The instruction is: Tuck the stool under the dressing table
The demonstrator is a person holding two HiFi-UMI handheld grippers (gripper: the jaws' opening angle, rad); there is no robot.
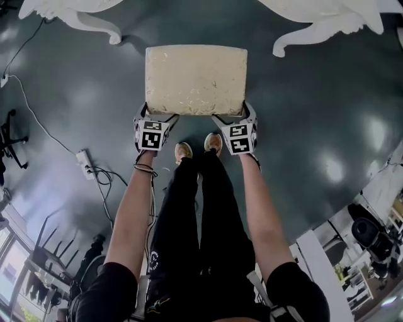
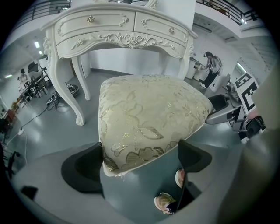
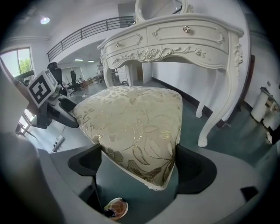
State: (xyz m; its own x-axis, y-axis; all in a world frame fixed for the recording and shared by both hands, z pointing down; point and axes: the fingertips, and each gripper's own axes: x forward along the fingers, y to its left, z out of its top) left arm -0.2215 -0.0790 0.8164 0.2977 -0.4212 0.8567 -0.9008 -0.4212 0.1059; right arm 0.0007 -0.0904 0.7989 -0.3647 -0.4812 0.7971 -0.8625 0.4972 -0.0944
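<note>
Person's forearms (image 1: 132,207) reach down to the upholstered stool (image 1: 195,78): left gripper (image 1: 159,114) clamps its near left corner, right gripper (image 1: 232,114) its near right corner; the white dressing table (image 2: 131,26) stands just beyond.

In the head view the stool (image 1: 195,78) hides its own legs under its cushion. The counter (image 1: 327,16) is cut by the top edge; only curved legs show.
</note>
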